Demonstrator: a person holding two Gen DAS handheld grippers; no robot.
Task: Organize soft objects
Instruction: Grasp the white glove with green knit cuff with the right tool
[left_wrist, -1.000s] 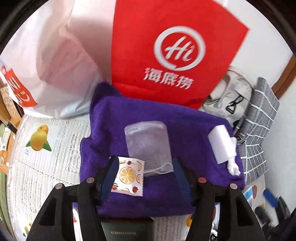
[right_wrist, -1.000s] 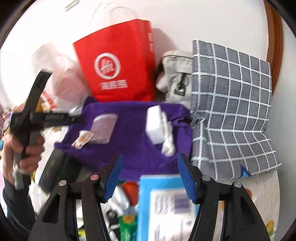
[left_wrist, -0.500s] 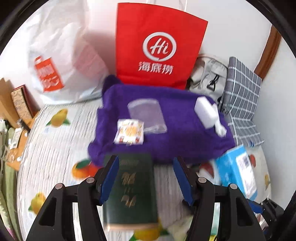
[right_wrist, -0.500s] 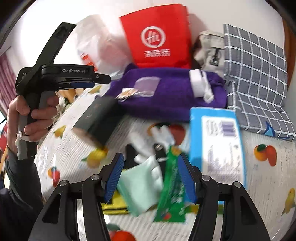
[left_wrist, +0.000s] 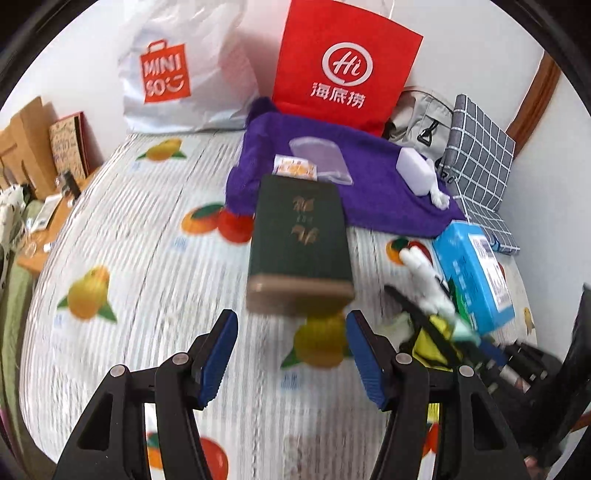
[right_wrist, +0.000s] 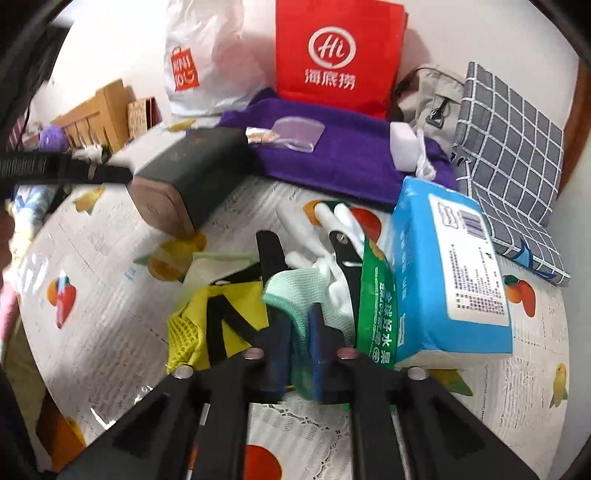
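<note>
A bed with a white sheet (left_wrist: 155, 258) printed with fruit, against a white wall. At 12 o'clock, a red paper bag (right_wrist: 338, 55) standing up, with a white plastic bag (right_wrist: 207, 62) beside it at 11. Just in front of both, a purple towel (right_wrist: 332, 155) lying flat, with a clear pouch (right_wrist: 299, 133) and a white block (right_wrist: 404, 146) resting on top. At 2 o'clock, a grey checked cushion (right_wrist: 513, 155) with a grey bag (right_wrist: 432, 96) tucked beside it. At 10 o'clock in the right wrist view, a dark green book (right_wrist: 192, 173), its near end off the sheet, partly over the towel's edge. A blue tissue pack (right_wrist: 450, 273) lying at 3 o'clock. In the middle, a small heap of soft things: white gloves (right_wrist: 325, 236), a yellow mesh bag (right_wrist: 218, 317), a green packet (right_wrist: 378, 314) and a mint green cloth (right_wrist: 306, 295), all touching. Right gripper (right_wrist: 298, 347) just snapped shut, pinching the mint green cloth between its blue pads, with the green packet pressed close at its right side. Left gripper (left_wrist: 291, 350) hanging over the sheet at 6 o'clock below the book, fingers spread apart, gripping nothing.
</note>
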